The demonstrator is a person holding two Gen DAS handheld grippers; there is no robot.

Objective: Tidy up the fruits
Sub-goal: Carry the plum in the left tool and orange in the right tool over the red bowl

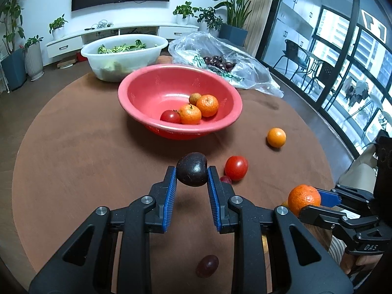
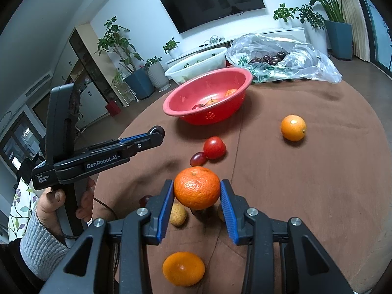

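Both grippers tilt downward — left gripper [image 1: 191, 174] pinches a cherry [image 1: 191, 169], right gripper [image 2: 197, 192] a mandarin [image 2: 197, 187].

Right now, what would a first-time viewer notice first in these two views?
Each gripper holds a fruit above the brown table: the left gripper is shut on a dark plum, the right gripper on a mandarin. Beyond them sits the red bowl, already holding two mandarins and a tomato, with more fruit loose on the table.

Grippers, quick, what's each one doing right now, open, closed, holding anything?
Left gripper: closed on a dark cherry, held above the table.
Right gripper: closed on a mandarin, held above the table.
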